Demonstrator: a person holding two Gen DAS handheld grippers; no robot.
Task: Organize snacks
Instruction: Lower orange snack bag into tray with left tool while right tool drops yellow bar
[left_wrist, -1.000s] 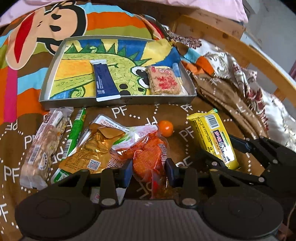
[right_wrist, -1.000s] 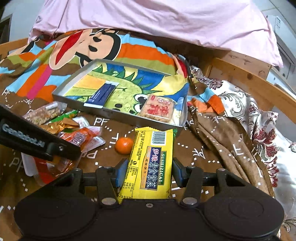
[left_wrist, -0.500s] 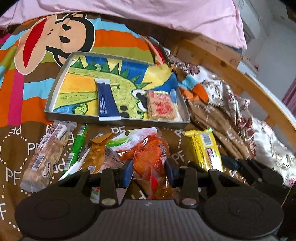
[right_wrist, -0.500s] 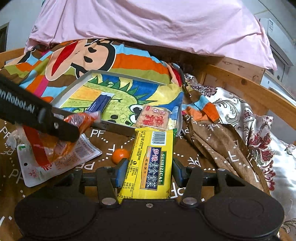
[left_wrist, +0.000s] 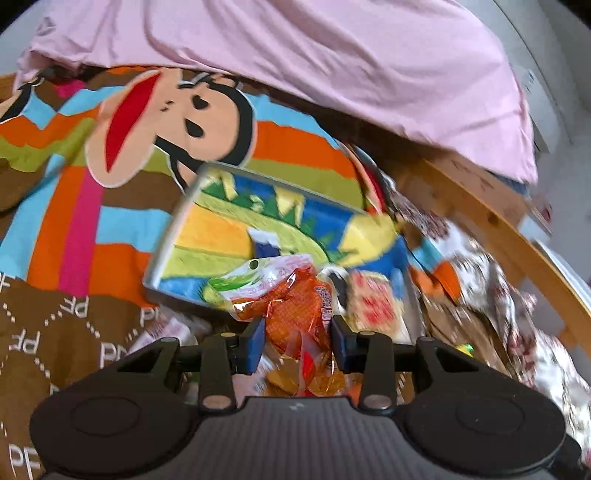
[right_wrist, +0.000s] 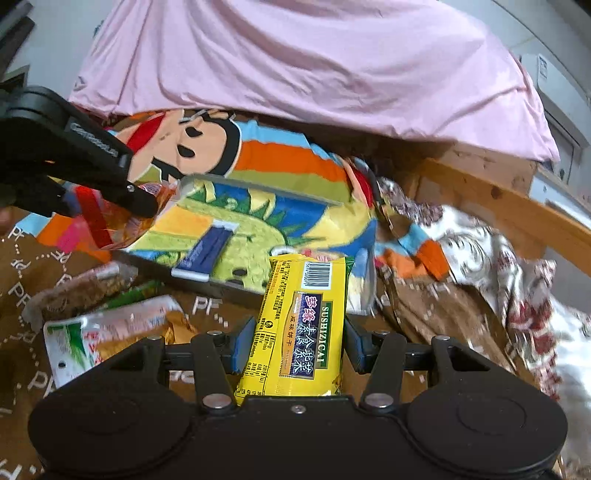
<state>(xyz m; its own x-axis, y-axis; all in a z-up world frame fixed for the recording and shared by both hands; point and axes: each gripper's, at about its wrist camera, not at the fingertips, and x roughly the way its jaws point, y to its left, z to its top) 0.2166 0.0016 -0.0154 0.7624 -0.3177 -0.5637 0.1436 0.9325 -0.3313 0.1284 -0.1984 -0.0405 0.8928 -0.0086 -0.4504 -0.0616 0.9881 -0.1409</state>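
Observation:
My left gripper (left_wrist: 297, 339) is shut on an orange snack bag (left_wrist: 295, 310) and holds it in the air near the front rim of the metal tray (left_wrist: 166, 251) with the dinosaur picture. The bag also shows in the right wrist view (right_wrist: 110, 218), hanging from the left gripper above the tray's left corner. My right gripper (right_wrist: 295, 345) is shut on a yellow biscuit pack (right_wrist: 301, 325), raised just in front of the tray (right_wrist: 258, 188). A blue packet (right_wrist: 205, 253) and a red-and-white cracker pack (left_wrist: 373, 306) lie in the tray.
On the brown blanket left of the right gripper lie a white-green pouch (right_wrist: 107, 332), a gold packet (right_wrist: 177, 332) and a nut bar (right_wrist: 85, 291). A pink pillow (right_wrist: 295, 74) lies behind the tray. A wooden bed rail (right_wrist: 517, 206) runs on the right.
Both grippers have risen and moved forward toward the tray with their packs. The orange bag has left the blanket and now hangs in the air by the tray.

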